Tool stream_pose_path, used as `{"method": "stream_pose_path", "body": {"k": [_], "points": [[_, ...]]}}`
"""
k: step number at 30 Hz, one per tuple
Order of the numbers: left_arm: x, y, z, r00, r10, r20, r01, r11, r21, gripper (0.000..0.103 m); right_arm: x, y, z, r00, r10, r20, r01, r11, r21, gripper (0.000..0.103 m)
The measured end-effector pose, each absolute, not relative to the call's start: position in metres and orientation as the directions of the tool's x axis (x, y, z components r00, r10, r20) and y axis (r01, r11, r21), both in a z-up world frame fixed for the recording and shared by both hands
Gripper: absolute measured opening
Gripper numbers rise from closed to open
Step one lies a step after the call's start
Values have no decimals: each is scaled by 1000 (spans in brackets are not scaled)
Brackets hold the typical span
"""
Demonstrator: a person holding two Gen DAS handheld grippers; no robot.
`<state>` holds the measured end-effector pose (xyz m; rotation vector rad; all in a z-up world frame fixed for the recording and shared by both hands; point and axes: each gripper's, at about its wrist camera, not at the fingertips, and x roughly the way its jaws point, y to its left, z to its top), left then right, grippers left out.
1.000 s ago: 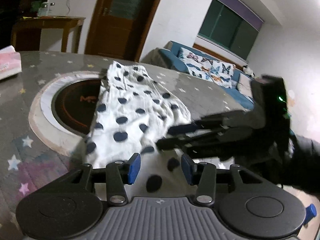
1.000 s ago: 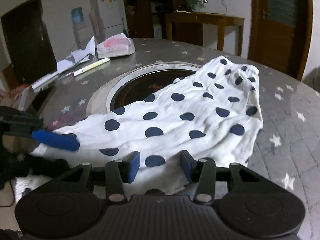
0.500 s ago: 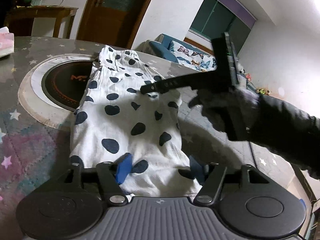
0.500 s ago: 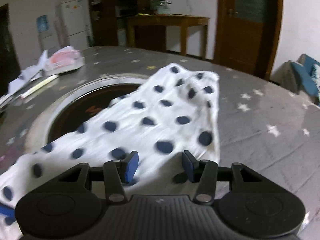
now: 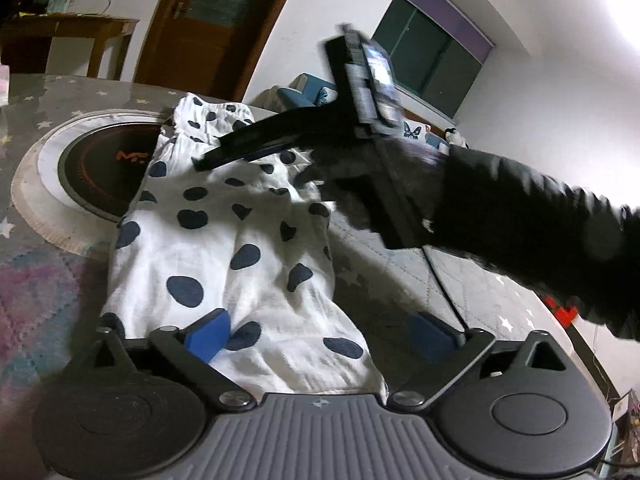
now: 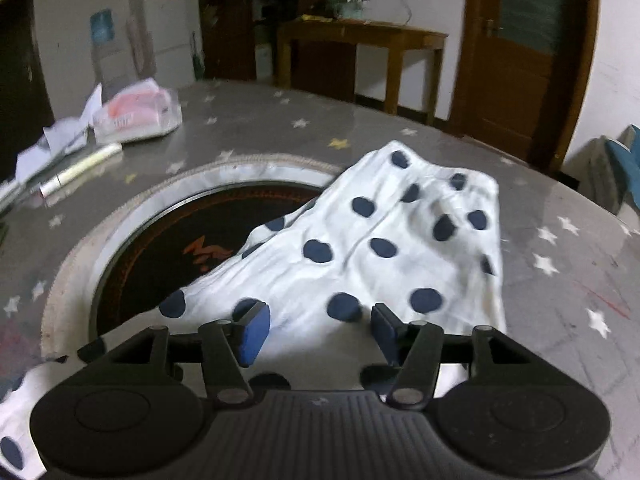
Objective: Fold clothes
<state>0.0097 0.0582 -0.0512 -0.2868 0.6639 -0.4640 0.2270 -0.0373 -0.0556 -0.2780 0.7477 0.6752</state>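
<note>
I see the polka-dot garment [image 5: 224, 240] lying on the table [image 6: 560, 288], partly over the round inset hob [image 6: 160, 256]. My left gripper [image 5: 320, 338] has just spread its fingers wide and my right gripper [image 6: 320, 330] has been opening too; neither presses the cloth beneath.

Orange lettering sits on the black round cooktop [image 6: 168, 256] set into the table [image 6: 560, 240]; only a leading "M" can be made out, the rest hidden under the dotted cloth [image 6: 392, 248]. Print on the tissue pack [image 6: 136, 114] is too blurred to read.
</note>
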Motion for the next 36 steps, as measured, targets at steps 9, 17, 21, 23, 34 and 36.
{"method": "stream_pose_path", "body": {"k": [9, 17, 21, 23, 34, 36], "points": [[8, 56, -53, 690, -513, -510, 333, 852, -405, 103, 269, -4, -60, 532, 467, -706, -661, 750, -2, 72], [4, 54, -53, 689, -517, -507, 334, 848, -410, 103, 301, -2, -56, 516, 513, -686, -653, 754, 72, 80], [4, 57, -55, 688, -524, -503, 337, 844, -418, 103, 303, -22, -45, 527, 523, -670, -643, 761, 89, 80], [5, 60, -54, 686, -528, -501, 340, 841, -421, 103, 307, -33, -44, 537, 510, -672, -634, 769, 77, 80], [7, 61, -54, 685, -530, -499, 342, 840, -421, 103, 348, -45, -61, 573, 443, -690, -557, 828, 69, 80], [7, 62, -54, 685, -531, -499, 342, 839, -422, 103, 351, -45, -58, 577, 438, -690, -555, 830, 62, 80]]}}
